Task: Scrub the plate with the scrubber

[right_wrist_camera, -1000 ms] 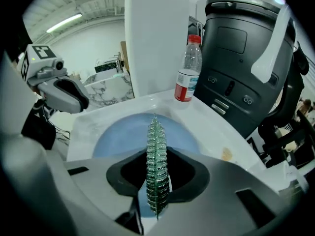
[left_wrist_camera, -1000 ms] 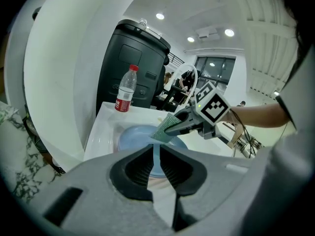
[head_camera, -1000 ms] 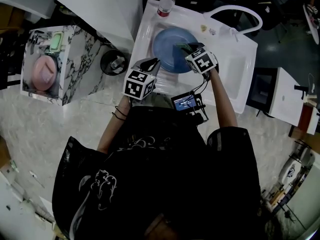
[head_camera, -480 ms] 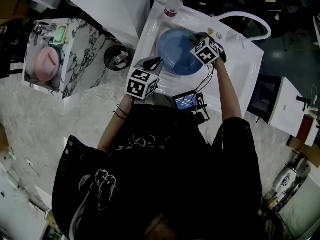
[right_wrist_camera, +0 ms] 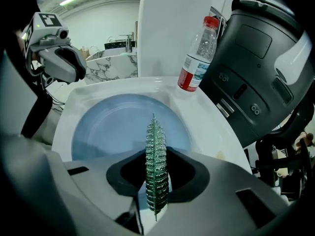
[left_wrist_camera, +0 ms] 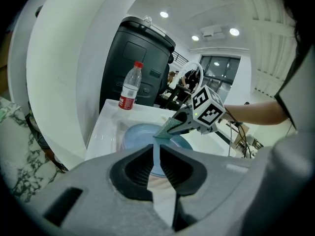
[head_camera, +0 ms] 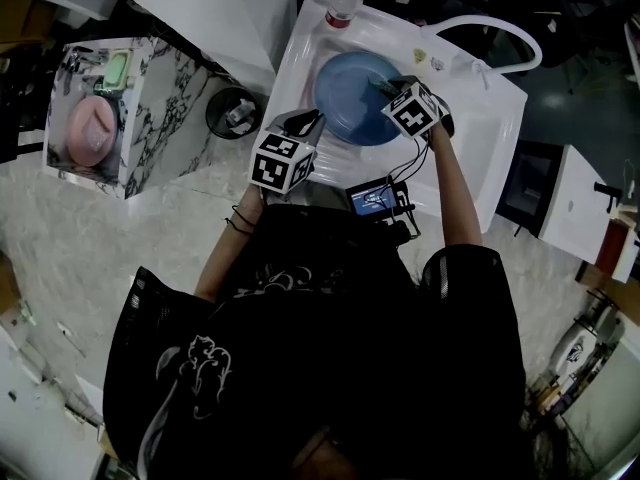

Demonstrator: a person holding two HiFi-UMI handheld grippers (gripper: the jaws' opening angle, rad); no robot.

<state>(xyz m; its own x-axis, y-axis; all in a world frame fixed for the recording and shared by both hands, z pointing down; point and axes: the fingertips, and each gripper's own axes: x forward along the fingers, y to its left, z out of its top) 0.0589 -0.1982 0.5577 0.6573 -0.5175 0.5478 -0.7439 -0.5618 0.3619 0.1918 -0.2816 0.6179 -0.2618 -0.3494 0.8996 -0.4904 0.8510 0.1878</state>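
A round blue plate (head_camera: 352, 93) lies in the white sink (head_camera: 470, 118). My left gripper (head_camera: 308, 120) is at the plate's near left edge. In the left gripper view its jaws (left_wrist_camera: 156, 149) are shut on the thin rim of the plate (left_wrist_camera: 142, 134). My right gripper (head_camera: 383, 85) is over the plate's right side, shut on a thin green mesh scrubber (right_wrist_camera: 156, 171). The scrubber stands edge-on between the jaws and its tip reaches down at the plate (right_wrist_camera: 118, 127). From the left gripper view, the scrubber (left_wrist_camera: 168, 128) touches or nearly touches the plate's surface.
A clear water bottle (head_camera: 338, 6) with a red cap stands on the sink's far corner. A large black bin (right_wrist_camera: 266, 82) is beside the sink. A marble counter (head_camera: 150, 118) with a pink dish stands to the left, and a small black bin (head_camera: 232, 113) is next to it.
The right gripper swept the scrubber away across the plate's right side, then came back a little. The left gripper kept its hold on the rim.
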